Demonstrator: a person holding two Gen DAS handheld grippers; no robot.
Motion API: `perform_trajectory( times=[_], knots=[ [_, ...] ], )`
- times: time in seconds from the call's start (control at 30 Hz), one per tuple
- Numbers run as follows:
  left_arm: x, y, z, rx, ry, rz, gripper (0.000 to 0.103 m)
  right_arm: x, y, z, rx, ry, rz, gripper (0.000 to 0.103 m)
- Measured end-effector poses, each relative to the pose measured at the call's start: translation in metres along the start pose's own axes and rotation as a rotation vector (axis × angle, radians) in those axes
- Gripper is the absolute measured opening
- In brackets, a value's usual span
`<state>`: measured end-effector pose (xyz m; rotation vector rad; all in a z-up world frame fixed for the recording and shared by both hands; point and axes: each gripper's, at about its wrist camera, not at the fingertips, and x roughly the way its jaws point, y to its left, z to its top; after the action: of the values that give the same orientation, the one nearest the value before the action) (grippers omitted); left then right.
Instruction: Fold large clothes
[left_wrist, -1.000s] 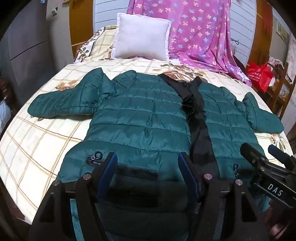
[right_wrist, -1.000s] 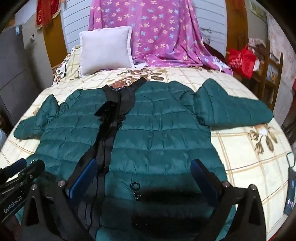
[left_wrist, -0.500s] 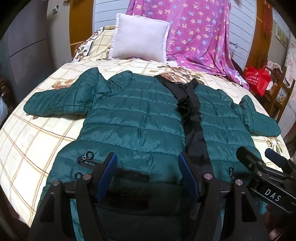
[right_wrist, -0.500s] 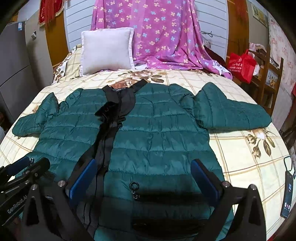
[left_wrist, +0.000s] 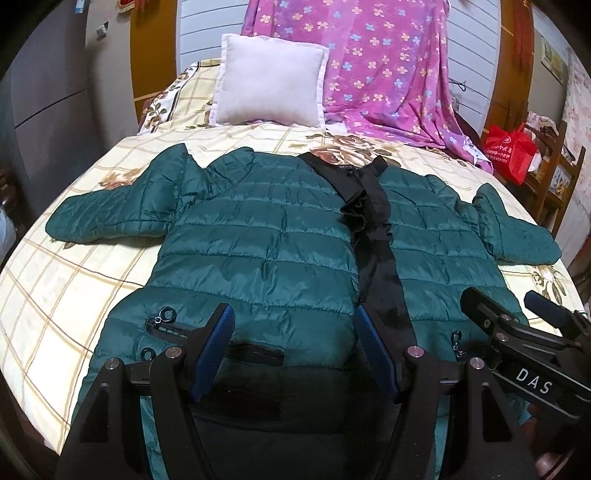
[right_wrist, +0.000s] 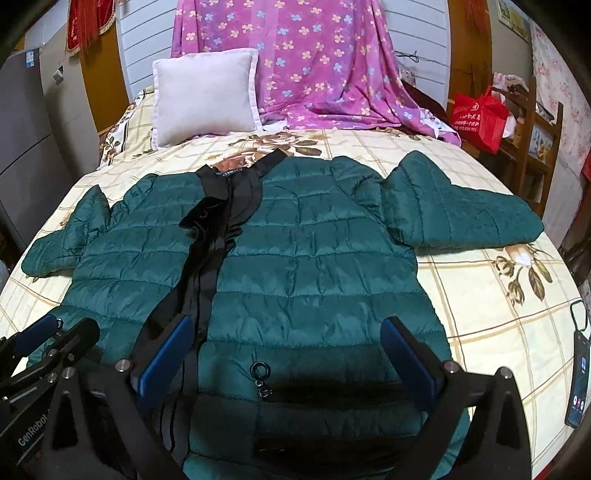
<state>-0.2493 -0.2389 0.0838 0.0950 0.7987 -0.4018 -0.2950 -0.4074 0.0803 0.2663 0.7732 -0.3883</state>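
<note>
**Inspector:** Where does the jacket (left_wrist: 266, 236) lie?

**Assistant:** Flat on the bed (left_wrist: 74, 280), front up, collar away, hem under both tongs. Its long axis runs straight ahead; the sleeves stick out sideways.

**Inspector:** The tongs?

**Assistant:** Left tongs (left_wrist: 295, 345) and right tongs (right_wrist: 288, 356) both stand wide apart, nothing held, hovering over the hem.

**Inspector:** Which is nearer to what?

**Assistant:** Each is nearer the hem corner and sleeve on its own side, so I judge a sideways fold comes first.
</note>
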Motion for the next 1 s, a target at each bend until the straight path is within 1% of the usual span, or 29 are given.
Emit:
perform_trajectory(
  times=[0.07,0.13,0.17,0.33,0.63,1.0],
  knots=[
    [0.001,0.000,-0.001,0.004,0.003,0.004,0.038,0.001,0.000,0.000,-0.001,-0.002,-0.001,0.102],
    [0.003,0.001,-0.001,0.002,0.006,0.010,0.038,0.001,0.000,0.001,0.004,0.016,0.000,0.102],
    [0.003,0.002,-0.001,-0.001,0.007,0.012,0.038,0.002,0.001,0.001,-0.004,0.043,-0.015,0.102],
    [0.006,0.008,-0.003,-0.016,0.017,0.019,0.038,0.005,0.002,-0.001,0.000,0.039,0.000,0.102],
    [0.009,0.010,-0.004,-0.016,0.027,0.023,0.038,0.009,0.008,-0.002,-0.025,0.031,-0.011,0.102],
    [0.013,0.015,0.001,-0.027,0.022,0.021,0.038,0.014,0.000,-0.001,0.008,0.027,-0.019,0.102]
  ],
)
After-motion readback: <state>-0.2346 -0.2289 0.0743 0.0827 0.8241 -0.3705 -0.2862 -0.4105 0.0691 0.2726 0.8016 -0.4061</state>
